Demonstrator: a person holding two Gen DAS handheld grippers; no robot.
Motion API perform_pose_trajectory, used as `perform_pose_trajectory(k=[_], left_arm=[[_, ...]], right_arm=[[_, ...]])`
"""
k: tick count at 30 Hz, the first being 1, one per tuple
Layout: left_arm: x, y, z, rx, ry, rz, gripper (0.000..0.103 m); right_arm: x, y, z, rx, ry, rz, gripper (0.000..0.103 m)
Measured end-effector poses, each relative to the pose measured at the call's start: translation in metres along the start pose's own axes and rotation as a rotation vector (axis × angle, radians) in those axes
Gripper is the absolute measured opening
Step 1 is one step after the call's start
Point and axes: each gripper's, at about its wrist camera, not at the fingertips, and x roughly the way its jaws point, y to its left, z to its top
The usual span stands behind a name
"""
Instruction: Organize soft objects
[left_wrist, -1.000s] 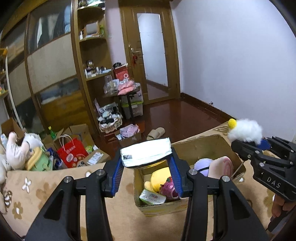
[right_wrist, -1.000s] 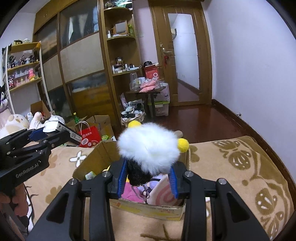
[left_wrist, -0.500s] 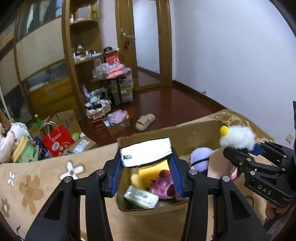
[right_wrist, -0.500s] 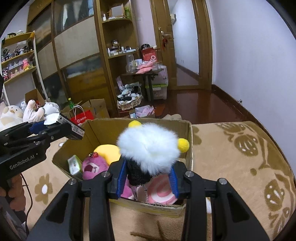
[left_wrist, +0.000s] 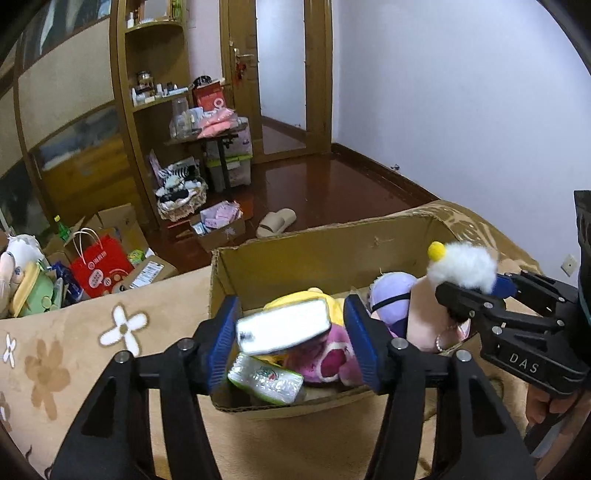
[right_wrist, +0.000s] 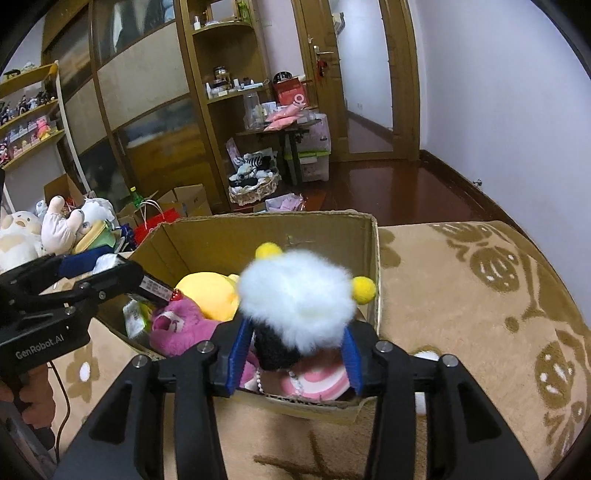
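Over the cardboard box, both jaws opening, seemingly releasing packet and fluffy toy.

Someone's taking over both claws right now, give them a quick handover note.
Left claw: jaws opening, white tissue pack tilting loose between them over the cardboard box.
Right claw: jaws opening, white fluffy toy between them over the box's right end.
Done: yellow plush, pink plush, green-white pack are in the box.
Left: let both items drop in, then fetch the plush toys beyond the sofa.
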Motion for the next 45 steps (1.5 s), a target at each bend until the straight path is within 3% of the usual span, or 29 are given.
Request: perform_pose_trajectory(k=[4, 6, 10, 12, 13, 20, 22, 28, 35, 39, 45], left_arm=[[-0.004, 0.001, 0.002, -0.01, -0.01, 0.011, 0.071], [-0.007, 0.002, 0.002, -0.013, -0.017, 0.016, 0.081], [-0.011, 0.001, 0.003, -0.01, -0.023, 0.026, 0.084], [-0.013, 0.0, 0.003, -0.008, -0.024, 0.034, 0.091], [-0.015, -0.001, 0.002, -0.007, -0.029, 0.039, 0.092], [-0.031, 0.001, -0.002, -0.005, -0.051, 0.101, 0.094], [-0.039, 0.004, -0.005, -0.023, -0.067, 0.125, 0.094], [-0.062, 0.005, -0.012, -0.033, -0.091, 0.184, 0.095], [-0.092, 0.007, -0.016, -0.067, -0.107, 0.19, 0.095], [-0.112, 0.005, -0.019, -0.081, -0.122, 0.197, 0.095], [-0.14, 0.005, -0.03, -0.081, -0.148, 0.22, 0.096]], right_arm=[[-0.001, 0.002, -0.002, -0.008, 0.001, 0.01, 0.055], [-0.001, 0.004, -0.003, -0.015, 0.002, 0.019, 0.06], [-0.004, 0.008, -0.004, -0.025, -0.002, 0.027, 0.068], [-0.006, 0.009, -0.005, -0.027, -0.007, 0.029, 0.073], [-0.007, 0.009, -0.005, -0.029, -0.01, 0.027, 0.078], [-0.02, 0.007, -0.004, -0.015, -0.039, 0.018, 0.082], [-0.025, 0.006, -0.004, -0.013, -0.048, 0.013, 0.089], [-0.045, 0.006, -0.002, -0.008, -0.086, 0.004, 0.091], [-0.075, 0.007, -0.004, -0.007, -0.129, -0.019, 0.094], [-0.096, 0.009, -0.006, -0.011, -0.165, -0.036, 0.102], [-0.13, 0.012, -0.008, -0.027, -0.223, -0.051, 0.103]])
